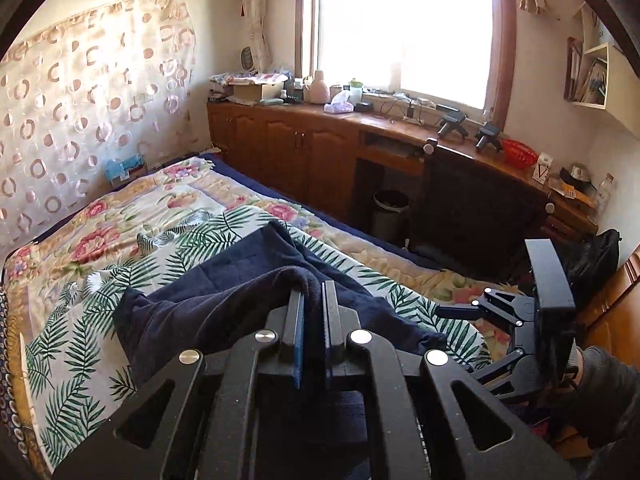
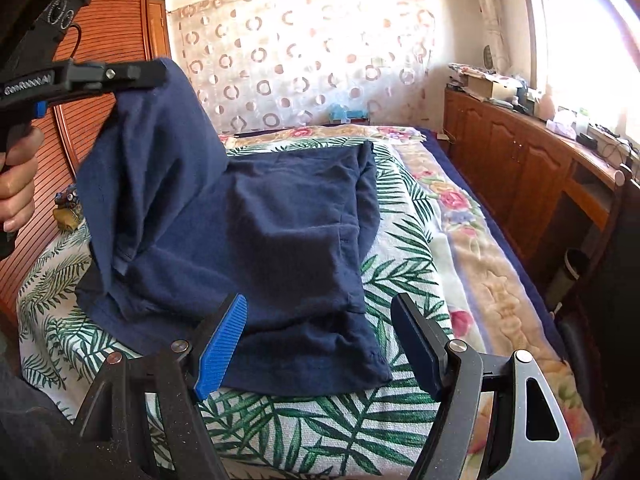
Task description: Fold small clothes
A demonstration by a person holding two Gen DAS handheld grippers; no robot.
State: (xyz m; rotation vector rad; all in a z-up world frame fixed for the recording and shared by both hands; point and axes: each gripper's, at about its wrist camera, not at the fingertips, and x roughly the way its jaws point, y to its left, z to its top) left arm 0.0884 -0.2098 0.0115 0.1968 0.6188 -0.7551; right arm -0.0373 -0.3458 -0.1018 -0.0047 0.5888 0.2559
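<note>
A navy blue garment [image 2: 288,220] lies spread on the leaf-print sheet [image 2: 400,272] of a bed. Its left side is lifted off the bed and hangs in folds. My left gripper [image 2: 160,74] is shut on that raised edge at the upper left of the right wrist view, with a hand on its handle. In the left wrist view the left gripper [image 1: 314,286] has its fingers pressed together on a fold of the navy garment [image 1: 224,300]. My right gripper [image 2: 320,320] stands open just above the garment's near hem, with blue pads on either side and no cloth pinched.
A floral blanket [image 2: 472,240] covers the bed's right side. A wooden cabinet and desk [image 1: 304,148] crowded with small items run under the window. A bin [image 1: 390,210] and a dark chair [image 1: 480,204] stand beside the bed. A wooden wardrobe [image 2: 120,20] rises on the left.
</note>
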